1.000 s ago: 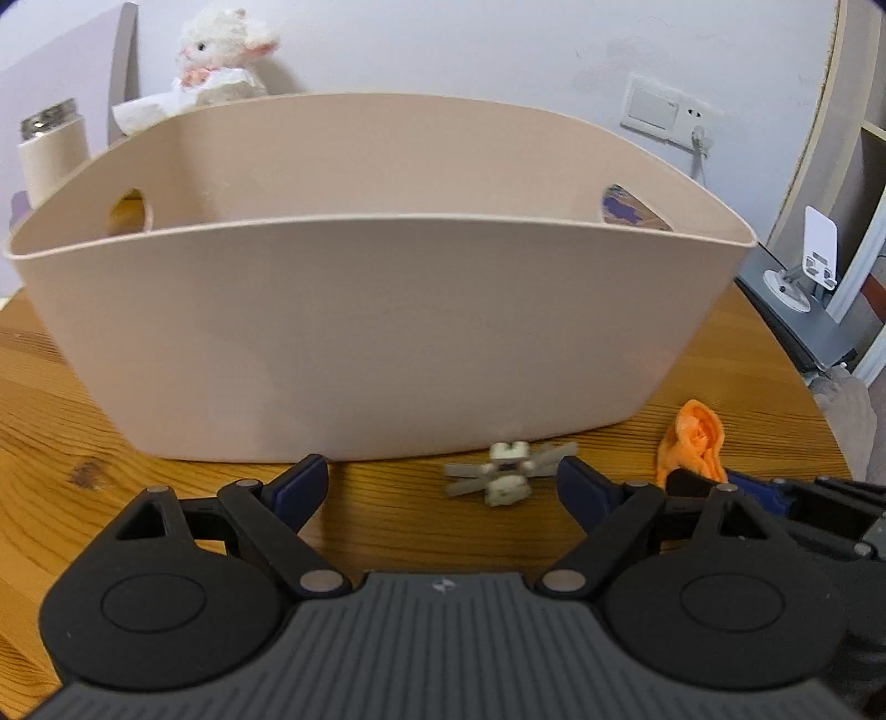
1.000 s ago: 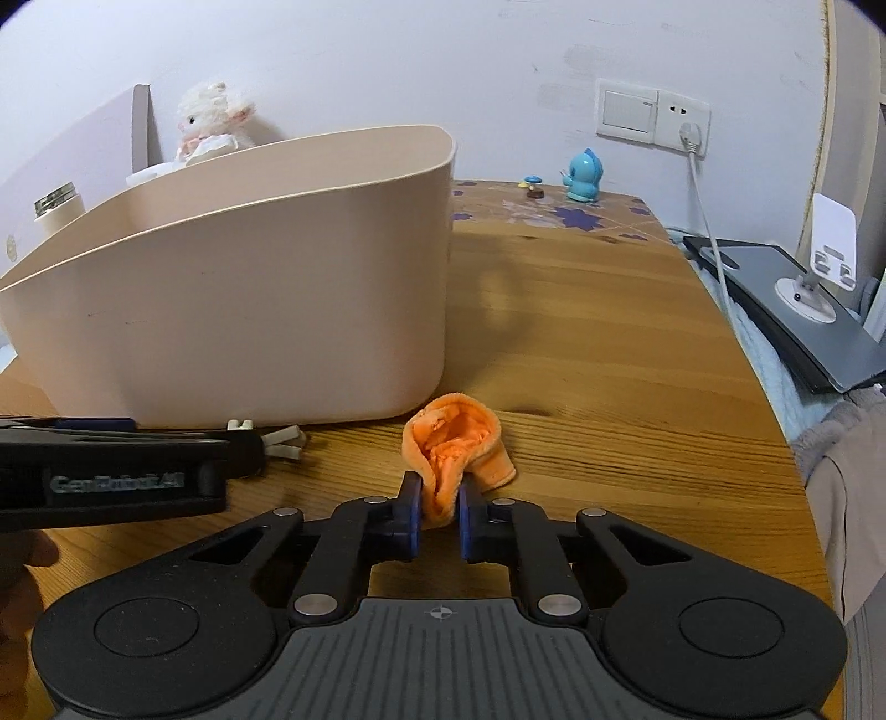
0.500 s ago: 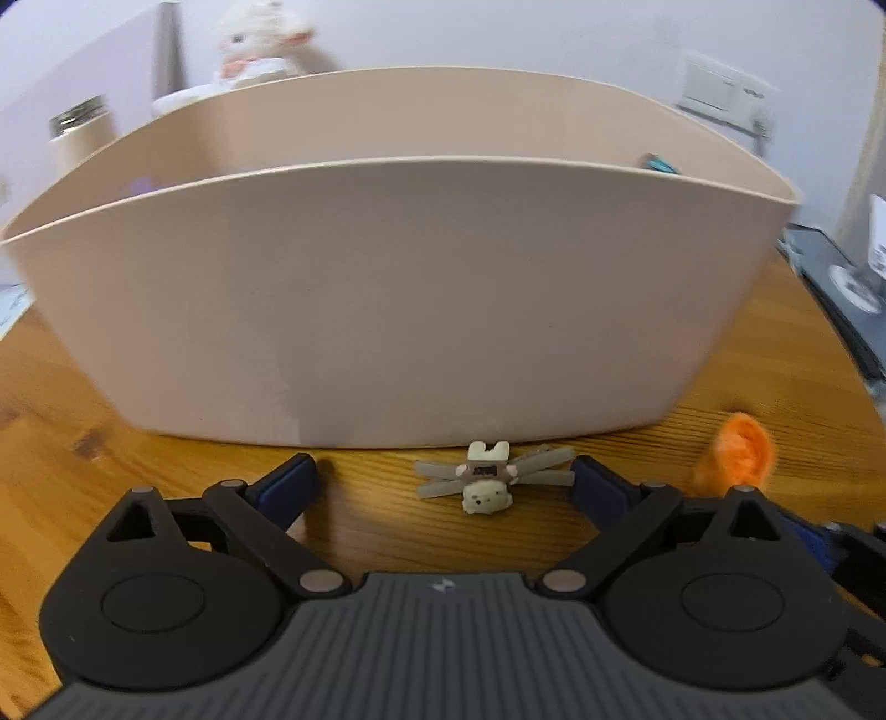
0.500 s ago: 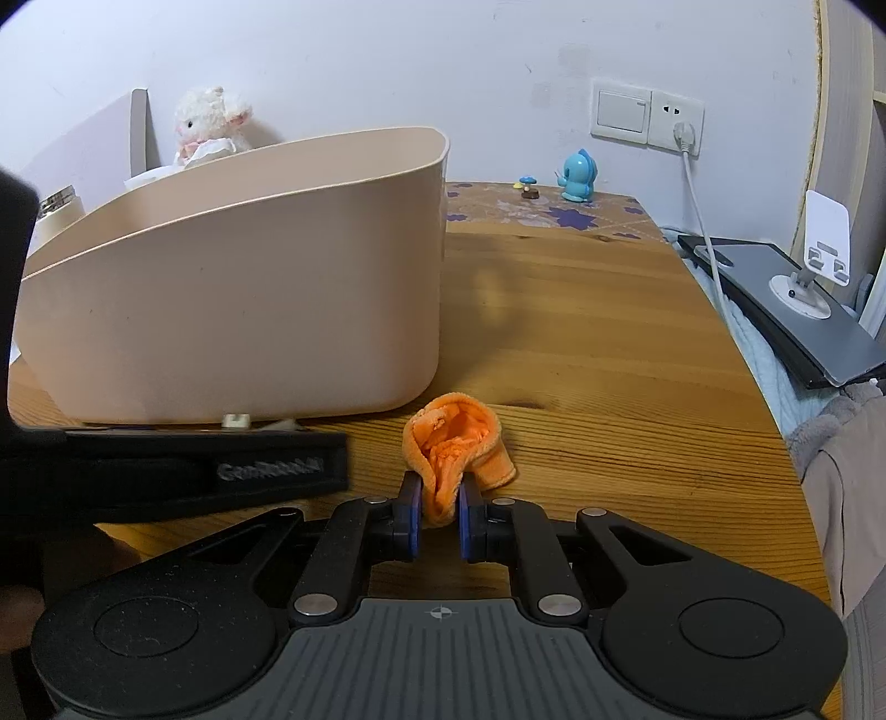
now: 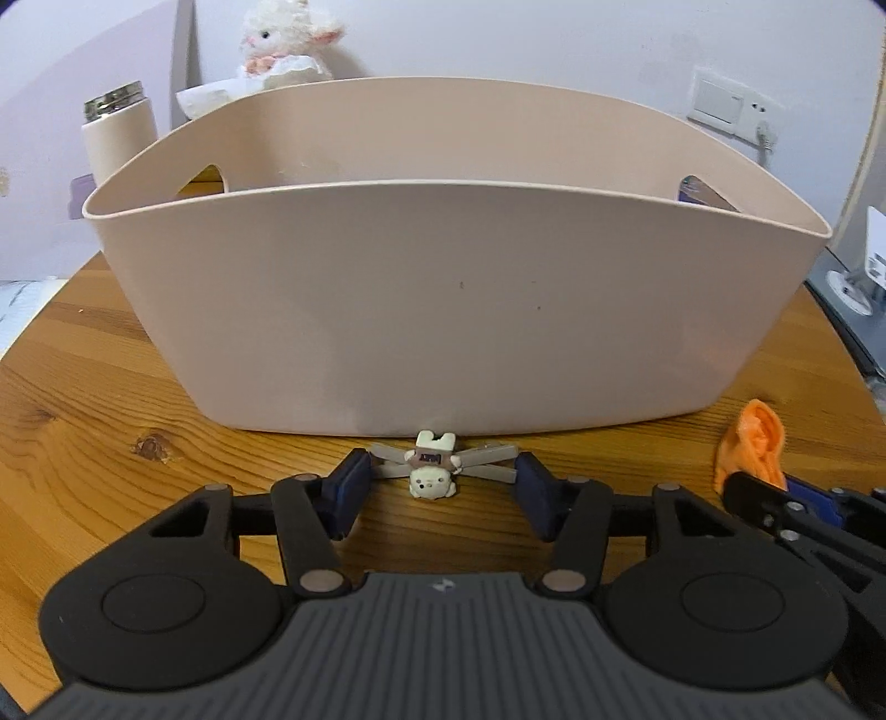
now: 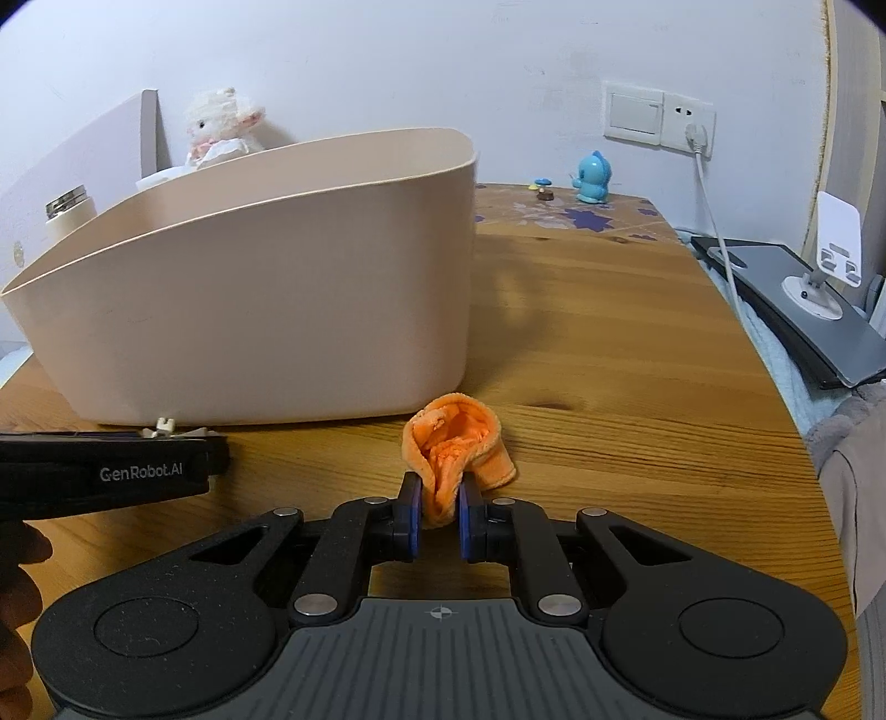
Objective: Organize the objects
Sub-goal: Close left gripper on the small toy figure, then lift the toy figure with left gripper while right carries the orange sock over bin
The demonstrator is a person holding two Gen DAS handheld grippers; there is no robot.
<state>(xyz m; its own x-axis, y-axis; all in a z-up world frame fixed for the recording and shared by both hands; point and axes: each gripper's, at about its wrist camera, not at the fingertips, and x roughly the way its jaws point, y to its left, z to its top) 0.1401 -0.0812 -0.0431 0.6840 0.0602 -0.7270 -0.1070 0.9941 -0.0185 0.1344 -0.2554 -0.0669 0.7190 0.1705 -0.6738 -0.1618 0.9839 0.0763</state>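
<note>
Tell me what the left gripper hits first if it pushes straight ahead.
The left gripper meets the small cream bear-shaped hair clip lying between its open fingers, then probably the beige plastic basket wall just behind it.

A home, most likely a bedroom or living corner. A round wooden table (image 6: 609, 343) with visible grain and knots stands against a plain white wall. On the table sits a beige plastic storage basket (image 5: 459, 310). Behind the basket are a white plush lamb (image 5: 285, 41) and a cream insulated bottle with a steel lid (image 5: 119, 130). To the right of the basket, near the wall, stands a small blue toy figure (image 6: 593, 177). Above that figure, a wall switch and socket (image 6: 659, 119) hold a plugged-in white cable. Right of the table lies a grey laptop with a white phone stand (image 6: 830, 260) on it.
</note>
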